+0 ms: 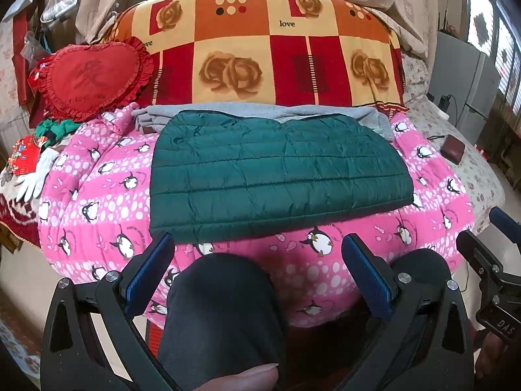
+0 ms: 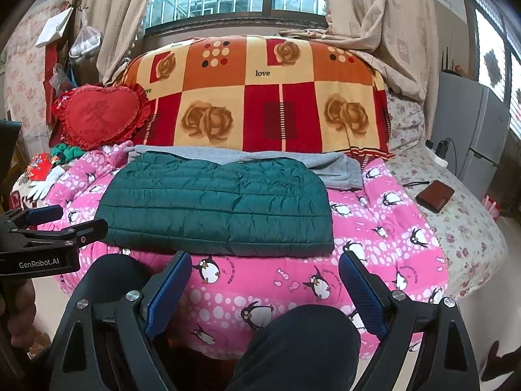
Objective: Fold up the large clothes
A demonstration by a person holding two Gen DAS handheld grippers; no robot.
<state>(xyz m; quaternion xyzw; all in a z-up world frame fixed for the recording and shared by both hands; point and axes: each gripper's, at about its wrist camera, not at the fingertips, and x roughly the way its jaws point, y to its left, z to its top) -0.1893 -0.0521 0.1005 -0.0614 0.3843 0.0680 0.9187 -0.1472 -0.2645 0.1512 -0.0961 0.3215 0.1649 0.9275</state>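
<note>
A dark green quilted jacket [image 1: 280, 176] lies folded into a flat rectangle on the pink penguin quilt [image 1: 97, 215]. It also shows in the right wrist view [image 2: 215, 208]. A grey garment [image 1: 208, 112] lies folded behind it, partly under it. My left gripper [image 1: 257, 244] is open and empty, held back from the jacket's near edge above my knees. My right gripper [image 2: 263, 260] is open and empty, also just short of the jacket's near edge. Each gripper shows at the edge of the other's view.
A red-and-orange rose blanket [image 1: 276, 49] is piled behind the clothes. A red heart pillow [image 1: 94, 78] sits at the back left, white gloves [image 1: 35, 176] at the left. A brown wallet [image 2: 434, 195] lies on the floral sheet at the right. My dark-trousered knees [image 1: 224, 309] are below the grippers.
</note>
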